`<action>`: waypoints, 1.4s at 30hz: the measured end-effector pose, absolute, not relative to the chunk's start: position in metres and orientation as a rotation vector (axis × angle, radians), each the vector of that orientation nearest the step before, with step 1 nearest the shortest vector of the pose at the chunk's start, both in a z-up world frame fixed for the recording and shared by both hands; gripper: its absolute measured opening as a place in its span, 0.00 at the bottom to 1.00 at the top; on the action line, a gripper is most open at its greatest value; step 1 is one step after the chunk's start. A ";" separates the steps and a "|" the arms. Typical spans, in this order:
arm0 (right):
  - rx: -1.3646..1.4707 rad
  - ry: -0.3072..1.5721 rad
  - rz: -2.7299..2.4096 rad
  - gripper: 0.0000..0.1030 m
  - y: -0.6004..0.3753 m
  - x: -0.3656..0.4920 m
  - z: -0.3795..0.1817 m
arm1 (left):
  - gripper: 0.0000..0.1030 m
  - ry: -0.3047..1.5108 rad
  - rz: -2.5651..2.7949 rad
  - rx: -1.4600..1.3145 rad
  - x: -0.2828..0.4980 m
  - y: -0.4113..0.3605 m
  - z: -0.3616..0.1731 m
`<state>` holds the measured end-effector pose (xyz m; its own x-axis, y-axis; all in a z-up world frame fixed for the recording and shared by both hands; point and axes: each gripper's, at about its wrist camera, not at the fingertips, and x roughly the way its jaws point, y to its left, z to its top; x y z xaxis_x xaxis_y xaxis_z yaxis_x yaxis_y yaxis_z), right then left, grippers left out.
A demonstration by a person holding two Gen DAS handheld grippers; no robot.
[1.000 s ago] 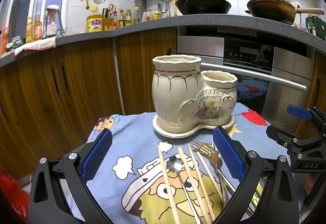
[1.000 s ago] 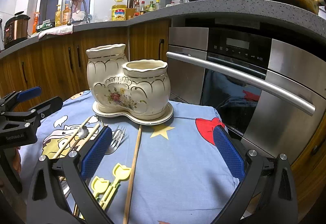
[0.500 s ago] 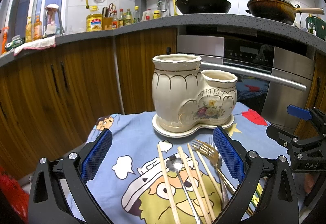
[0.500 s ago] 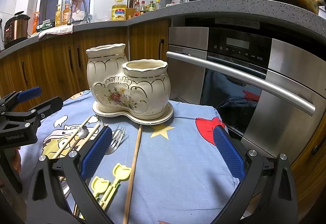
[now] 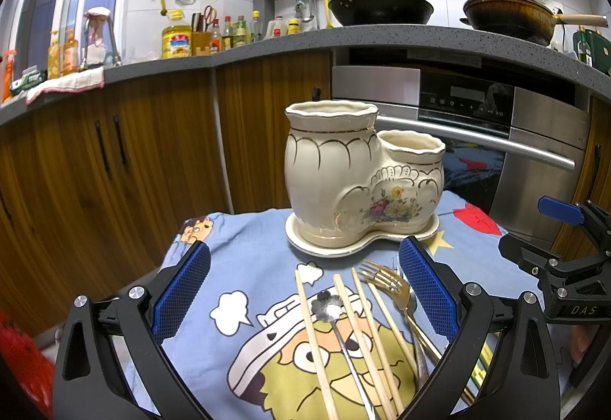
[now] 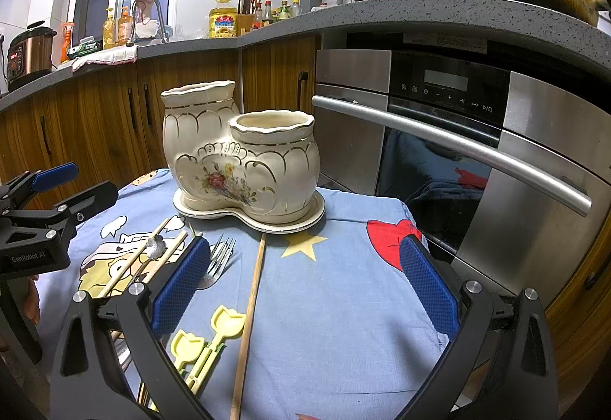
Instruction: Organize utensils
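A cream two-pot ceramic holder [image 5: 355, 179] [image 6: 236, 160] stands on its saucer at the back of a small table with a blue cartoon cloth [image 5: 248, 267]. Both pots look empty. Several wooden chopsticks [image 5: 359, 328], a flower-headed spoon [image 5: 326, 303] and a gold fork [image 5: 385, 278] lie in front of it. My left gripper [image 5: 303, 290] is open above these, holding nothing. My right gripper [image 6: 301, 282] is open and empty over a lone chopstick [image 6: 250, 305], a fork [image 6: 219, 259] and yellow tulip-shaped spoons [image 6: 208, 339].
Wooden cabinets [image 5: 114, 160] and a steel oven [image 6: 458, 137] with a protruding bar handle stand close behind the table. The counter above carries bottles and pans. The other gripper shows at the right edge of the left wrist view [image 5: 565, 252] and at the left edge of the right wrist view [image 6: 42, 213].
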<state>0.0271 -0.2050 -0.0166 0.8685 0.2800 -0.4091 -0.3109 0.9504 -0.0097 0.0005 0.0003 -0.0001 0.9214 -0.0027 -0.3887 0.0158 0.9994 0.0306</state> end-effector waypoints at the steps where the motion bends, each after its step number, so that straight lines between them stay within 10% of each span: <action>1: -0.076 0.417 0.310 0.95 -0.205 0.027 -0.017 | 0.95 0.399 -0.010 0.033 0.000 0.000 0.000; 42: -0.099 0.697 0.459 0.95 -0.197 0.054 -0.048 | 0.95 0.711 0.012 0.075 0.028 0.014 -0.035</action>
<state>0.0544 -0.1972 -0.0480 0.6721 0.3743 -0.6389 -0.4395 0.8961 0.0627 0.0280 0.0141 -0.0351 0.7576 0.0363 -0.6517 0.0146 0.9973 0.0726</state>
